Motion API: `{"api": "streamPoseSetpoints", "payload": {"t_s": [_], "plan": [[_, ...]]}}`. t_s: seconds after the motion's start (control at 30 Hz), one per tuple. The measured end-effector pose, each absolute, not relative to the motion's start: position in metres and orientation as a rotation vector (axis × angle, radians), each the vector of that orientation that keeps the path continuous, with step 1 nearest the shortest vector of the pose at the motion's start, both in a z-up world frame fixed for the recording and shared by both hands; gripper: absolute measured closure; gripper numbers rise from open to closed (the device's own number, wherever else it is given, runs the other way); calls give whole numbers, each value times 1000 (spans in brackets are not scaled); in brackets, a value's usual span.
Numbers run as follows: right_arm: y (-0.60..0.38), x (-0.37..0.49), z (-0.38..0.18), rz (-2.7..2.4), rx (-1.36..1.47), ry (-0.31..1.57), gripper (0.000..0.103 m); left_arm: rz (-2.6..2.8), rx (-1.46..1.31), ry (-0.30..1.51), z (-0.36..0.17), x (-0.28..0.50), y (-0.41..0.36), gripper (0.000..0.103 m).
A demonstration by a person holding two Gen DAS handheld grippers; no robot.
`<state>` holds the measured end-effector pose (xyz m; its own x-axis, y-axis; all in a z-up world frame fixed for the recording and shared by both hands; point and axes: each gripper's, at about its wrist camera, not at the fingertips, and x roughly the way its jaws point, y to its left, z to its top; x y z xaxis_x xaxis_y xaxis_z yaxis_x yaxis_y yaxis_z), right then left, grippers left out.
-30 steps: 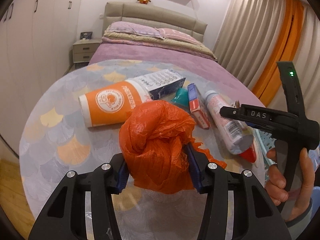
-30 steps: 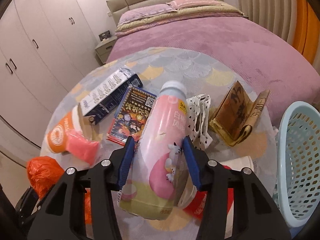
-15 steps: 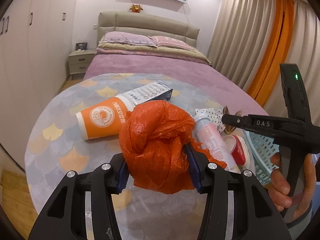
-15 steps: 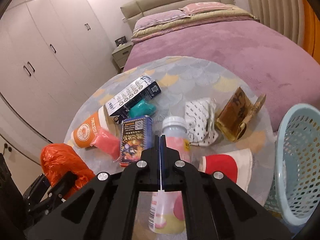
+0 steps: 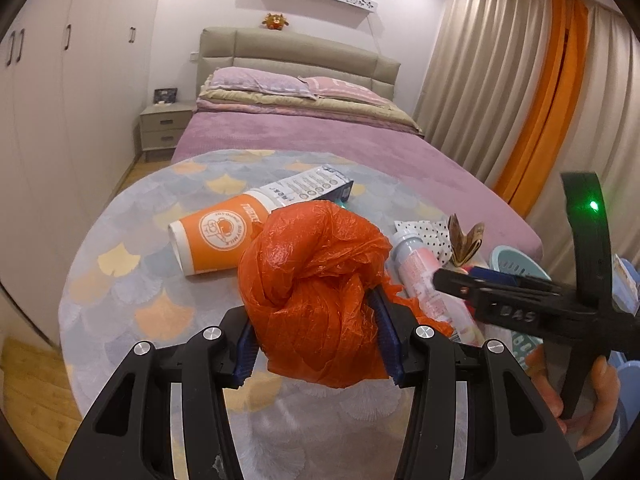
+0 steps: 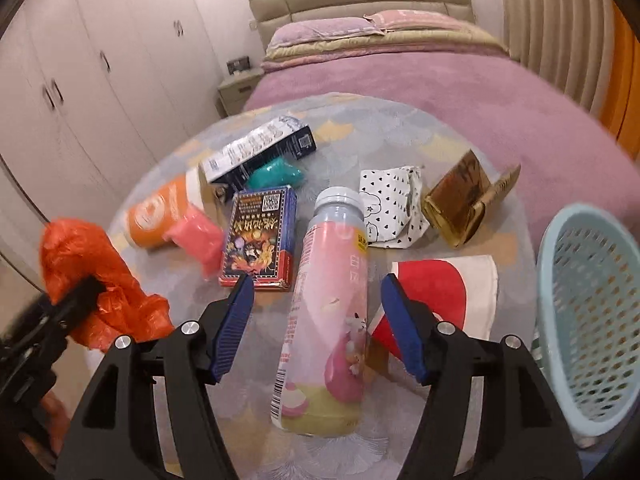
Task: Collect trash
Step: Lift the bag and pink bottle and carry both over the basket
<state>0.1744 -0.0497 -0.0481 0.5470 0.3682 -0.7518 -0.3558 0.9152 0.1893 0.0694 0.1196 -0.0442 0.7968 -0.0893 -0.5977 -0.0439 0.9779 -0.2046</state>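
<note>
Over the round rug, the right gripper, shut half a second ago, is opening astride the smooth pink bottle without touching it. The left gripper stays clamped on the crinkled orange bag. Only the right view shows the mesh basket whole.

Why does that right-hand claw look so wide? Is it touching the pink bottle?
Apart. The right wrist view shows the right gripper with jaws opening, and clear gaps between both blue pads and the pink bottle lying between them.
</note>
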Motion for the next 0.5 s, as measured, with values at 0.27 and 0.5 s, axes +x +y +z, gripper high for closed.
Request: {"api": "streamPoseSetpoints", "payload": {"t_s": [0.27,0.5], "plan": [[-33,162,-52,406,-53,934,55,-20,-232,647,-46,67,128,55],[-48,174,-78,438,85,1054,55,-38,-236,658,-52,69,126,55]]}}
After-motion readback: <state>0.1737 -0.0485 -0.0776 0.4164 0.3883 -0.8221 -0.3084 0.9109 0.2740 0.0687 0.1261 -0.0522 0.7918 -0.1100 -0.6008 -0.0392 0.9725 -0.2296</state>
